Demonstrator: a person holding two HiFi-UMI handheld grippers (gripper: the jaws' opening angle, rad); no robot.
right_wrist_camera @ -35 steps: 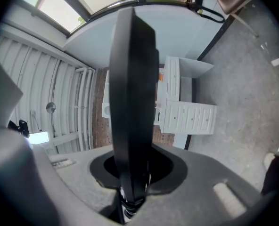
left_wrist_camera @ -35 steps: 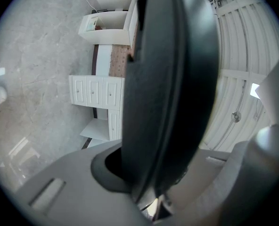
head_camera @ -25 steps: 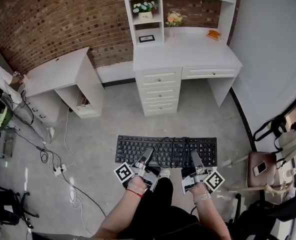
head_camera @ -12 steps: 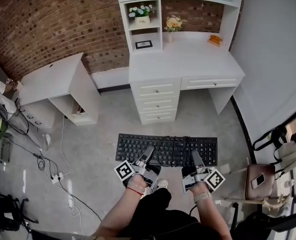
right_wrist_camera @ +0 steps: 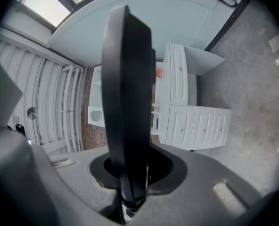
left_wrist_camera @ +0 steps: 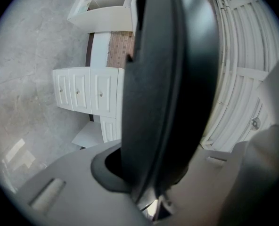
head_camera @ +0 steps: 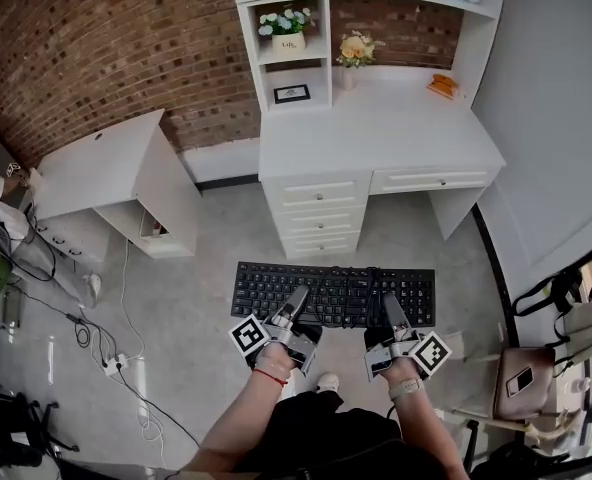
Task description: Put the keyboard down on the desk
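Note:
A black keyboard [head_camera: 334,294] is held flat in the air above the grey floor, a short way in front of the white desk [head_camera: 376,128]. My left gripper [head_camera: 298,298] is shut on its near edge left of the middle, and my right gripper [head_camera: 390,308] is shut on the near edge right of the middle. In the left gripper view the keyboard [left_wrist_camera: 163,79] stands edge-on between the jaws and fills the middle. The right gripper view shows the keyboard [right_wrist_camera: 127,107] the same way, with the desk drawers [right_wrist_camera: 196,121] beyond it.
The desk carries a hutch with a flower pot [head_camera: 287,25], a framed picture [head_camera: 292,93], a vase of flowers [head_camera: 353,53] and an orange thing [head_camera: 441,85]. A low white side table [head_camera: 96,163] stands at the left. Cables [head_camera: 106,318] trail over the floor. A chair with a phone [head_camera: 521,380] is at the right.
The view has moved closer to the desk, which now sits larger and lower in the head view. The keyboard stays gripped by both grippers in the same way.

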